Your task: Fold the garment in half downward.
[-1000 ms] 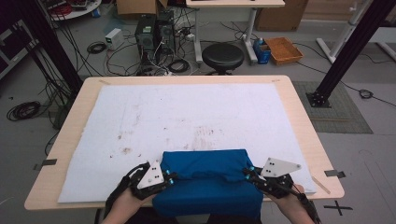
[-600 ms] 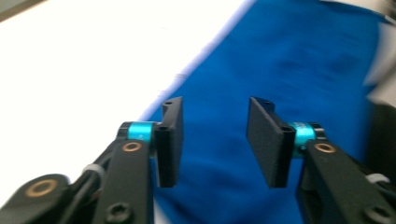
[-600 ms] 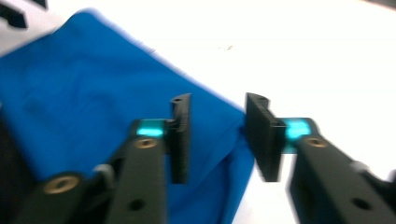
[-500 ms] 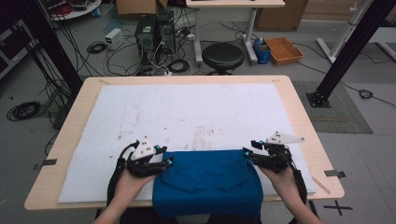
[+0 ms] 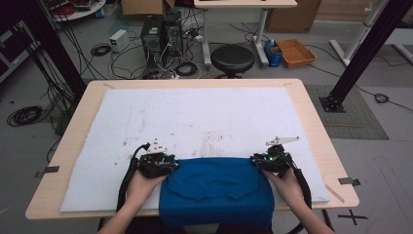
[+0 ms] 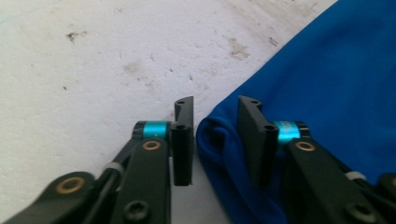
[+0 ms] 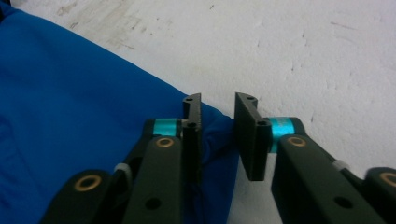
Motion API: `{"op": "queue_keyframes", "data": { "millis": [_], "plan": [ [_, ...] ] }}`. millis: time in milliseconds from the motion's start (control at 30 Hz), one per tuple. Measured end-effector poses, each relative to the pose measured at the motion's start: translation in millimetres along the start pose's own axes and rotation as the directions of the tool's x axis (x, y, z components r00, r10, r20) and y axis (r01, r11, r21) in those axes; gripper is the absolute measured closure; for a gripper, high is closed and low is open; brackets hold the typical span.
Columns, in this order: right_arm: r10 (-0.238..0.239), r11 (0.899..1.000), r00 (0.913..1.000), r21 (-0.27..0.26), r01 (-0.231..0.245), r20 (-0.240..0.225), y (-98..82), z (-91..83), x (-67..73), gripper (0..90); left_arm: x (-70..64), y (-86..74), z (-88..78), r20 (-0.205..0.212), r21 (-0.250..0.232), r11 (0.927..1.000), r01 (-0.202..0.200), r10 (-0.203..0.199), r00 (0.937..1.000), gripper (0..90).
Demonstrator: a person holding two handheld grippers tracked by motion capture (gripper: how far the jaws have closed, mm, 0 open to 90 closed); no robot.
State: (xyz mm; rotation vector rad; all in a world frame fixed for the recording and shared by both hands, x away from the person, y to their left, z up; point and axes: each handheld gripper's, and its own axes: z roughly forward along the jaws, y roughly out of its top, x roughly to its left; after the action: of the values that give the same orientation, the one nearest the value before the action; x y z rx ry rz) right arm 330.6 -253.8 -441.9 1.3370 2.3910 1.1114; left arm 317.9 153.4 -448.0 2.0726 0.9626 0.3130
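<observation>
- High view: a folded blue garment (image 5: 216,192) lies at the near edge of the white mat (image 5: 195,117) on the desk (image 5: 311,112), its lower part hanging over that edge toward the person, with one pair of tongs at each of its far corners.
- Left tongs (image 5: 171,165) sit at the garment's far left corner. In the left gripper view the jaws stand apart, having just been closing, and a rolled fold of blue cloth lies in the gap against the right jaw; the pads do not yet pinch it.
- Right tongs (image 5: 255,162) sit at the garment's far right corner. In the right gripper view the jaws also stand apart after just closing some way, and the cloth's corner pokes between them, touching the left jaw only.
- Step in hand, as I judge it: taking hold of both far corners at once, ready to lift or fold the garment again.
- Next move calls for closing both pairs fully on the cloth, catching all layers of the fold and not merely the top one, then moving the two hands together so the edge stays straight.
- Risk: a thin bite at either corner could let the cloth slip and leave the fold skewed.
- Beyond the garment the mat is stained but bare, so nothing blocks a fold or a pull away from the person.
- Past the desk's far edge stand a black stool (image 5: 232,58), computer cases (image 5: 160,34) with tangled cables, and an orange tray (image 5: 296,51), all well apart from the garment.
</observation>
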Motion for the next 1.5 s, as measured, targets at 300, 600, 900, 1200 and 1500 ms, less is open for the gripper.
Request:
{"op": "queue_keyframes", "data": {
  "millis": [300, 600, 900, 1200, 1500],
  "plan": [
    [-0.041, 0.998, 0.9985, -0.057, 0.038, -0.036, 3.5, -6.6, -3.1, 82.7, 2.4, 3.4, -2.5, 0.011, -0.015, 0.9992, -0.036, 0.036, 0.9993, 83.4],
    [-0.002, 0.995, 0.9994, -0.103, -0.001, -0.033, 37.0, 4.2, -16.7, 82.8, 27.9, 34.1, -1.2, -0.040, -0.053, 0.9968, -0.060, 0.058, 0.9975, 83.7],
    [0.003, 0.994, 0.9997, -0.107, -0.001, 0.024, 71.6, 27.3, -37.7, 82.8, 55.9, 66.7, 19.4, -0.072, -0.065, 0.9937, -0.091, 0.087, 0.9937, 83.6],
    [0.020, 0.995, 0.9974, -0.104, -0.013, 0.069, 76.5, 43.9, -52.9, 82.7, 68.1, 69.2, 42.1, -0.092, -0.048, 0.9942, -0.096, 0.091, 0.9916, 83.3],
    [-0.002, 0.992, 0.9926, -0.129, 0.018, 0.121, 72.9, 29.6, -49.6, 65.2, 62.0, 66.6, 24.0, -0.189, -0.088, 0.9954, -0.037, 0.019, 0.9818, 51.4]
  ]
}}
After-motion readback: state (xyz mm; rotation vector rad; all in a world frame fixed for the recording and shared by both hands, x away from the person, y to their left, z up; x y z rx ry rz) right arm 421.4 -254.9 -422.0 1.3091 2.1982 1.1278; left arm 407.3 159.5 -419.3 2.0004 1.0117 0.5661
